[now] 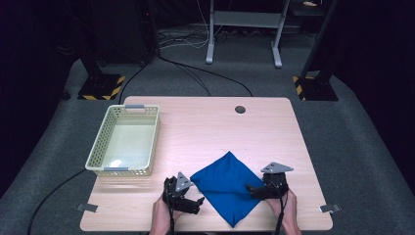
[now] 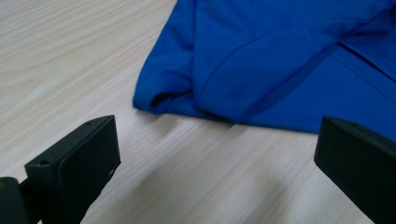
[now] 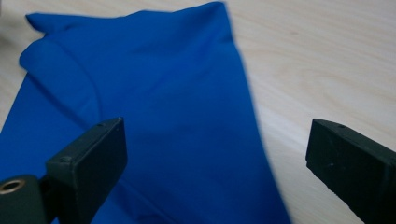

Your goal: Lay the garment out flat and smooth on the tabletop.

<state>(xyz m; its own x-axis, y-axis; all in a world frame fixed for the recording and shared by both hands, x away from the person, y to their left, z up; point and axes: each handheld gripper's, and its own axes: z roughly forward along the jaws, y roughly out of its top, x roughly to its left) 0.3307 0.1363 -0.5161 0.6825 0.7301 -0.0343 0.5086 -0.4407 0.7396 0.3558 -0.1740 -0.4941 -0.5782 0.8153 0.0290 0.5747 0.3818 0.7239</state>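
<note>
Lying folded near the desk's front edge, the blue cloth [image 1: 226,185] awaits the basket [image 1: 98,157]; left gripper [image 1: 195,201] and right gripper [image 1: 250,188] flank it, jaws wide, holding nothing.

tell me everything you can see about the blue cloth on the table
The blue cloth is a smooth, thin-looking fabric folded into a rough diamond, lying flat on the near part of the wooden table. Stitched seams and layered folds show along its edge. It lies between the two open hand-held grippers; neither grips it.
</note>
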